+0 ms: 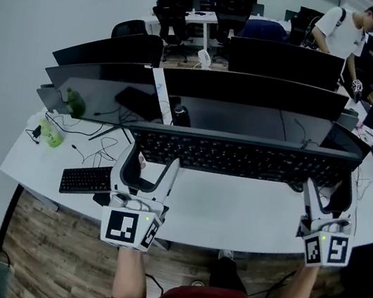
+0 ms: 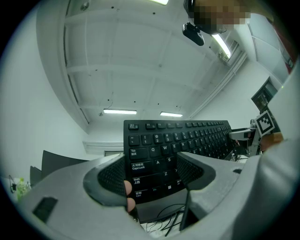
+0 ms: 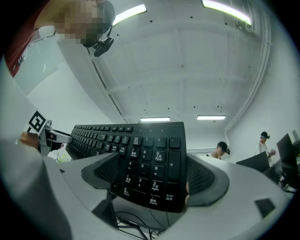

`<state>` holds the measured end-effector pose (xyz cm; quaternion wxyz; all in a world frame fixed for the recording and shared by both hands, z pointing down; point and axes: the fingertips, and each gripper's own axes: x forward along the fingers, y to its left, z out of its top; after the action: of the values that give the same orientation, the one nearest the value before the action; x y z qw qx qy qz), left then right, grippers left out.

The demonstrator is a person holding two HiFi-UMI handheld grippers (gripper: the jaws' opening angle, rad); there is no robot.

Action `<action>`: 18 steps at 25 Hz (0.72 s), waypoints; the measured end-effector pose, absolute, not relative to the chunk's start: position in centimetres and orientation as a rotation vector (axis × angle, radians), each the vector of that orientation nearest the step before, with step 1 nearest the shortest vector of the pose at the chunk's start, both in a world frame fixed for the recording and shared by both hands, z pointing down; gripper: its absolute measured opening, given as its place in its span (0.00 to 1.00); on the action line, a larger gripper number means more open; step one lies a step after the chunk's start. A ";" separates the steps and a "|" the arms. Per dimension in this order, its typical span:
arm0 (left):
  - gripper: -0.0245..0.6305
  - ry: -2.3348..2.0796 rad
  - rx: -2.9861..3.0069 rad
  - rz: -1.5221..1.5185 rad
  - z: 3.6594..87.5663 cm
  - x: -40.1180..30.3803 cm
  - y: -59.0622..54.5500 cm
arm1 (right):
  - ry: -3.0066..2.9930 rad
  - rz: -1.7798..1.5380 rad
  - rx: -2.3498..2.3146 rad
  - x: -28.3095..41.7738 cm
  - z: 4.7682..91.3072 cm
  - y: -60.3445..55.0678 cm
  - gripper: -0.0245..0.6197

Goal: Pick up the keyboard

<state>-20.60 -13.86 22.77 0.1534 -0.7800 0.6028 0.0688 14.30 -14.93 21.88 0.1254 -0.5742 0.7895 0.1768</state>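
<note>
Keyboard (image 1: 242, 158) lifted clear of desk (image 1: 231, 217), long axis left-right. Left gripper (image 1: 148, 165) clamps its Ctrl end, right gripper (image 1: 326, 198) its numpad end; both equally near.

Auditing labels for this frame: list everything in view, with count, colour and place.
keyboard: one, black, held clear of the desk at both ends
second keyboard: one, black, smaller, on the desk at left
monitors: several, black, in rows behind the desk
bottle: one, green, left end of the desk
cables: a few, black, loose on the desk at left
desk: one, white, in front of the person
chairs: several, black, back of the room
person: one, white top, back right
left gripper: grey, clamped on the keyboard's left end
right gripper: grey, clamped on the number-pad end
</note>
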 end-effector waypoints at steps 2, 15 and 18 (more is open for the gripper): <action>0.56 1.728 -2.237 0.200 22.8 -20.6 -13.9 | 2.304 0.512 -1.674 14.2 21.9 -15.0 0.72; 0.56 1.723 -2.238 0.205 22.7 -20.2 -13.5 | 2.299 0.508 -1.675 14.7 22.0 -14.7 0.72; 0.56 1.724 -2.245 0.204 22.8 -20.5 -13.8 | 2.302 0.504 -1.682 14.4 22.1 -14.9 0.72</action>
<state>-20.46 -13.78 22.83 0.1510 -0.7819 0.6006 0.0711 14.42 -14.86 22.11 0.1226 -0.5766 0.7891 0.1728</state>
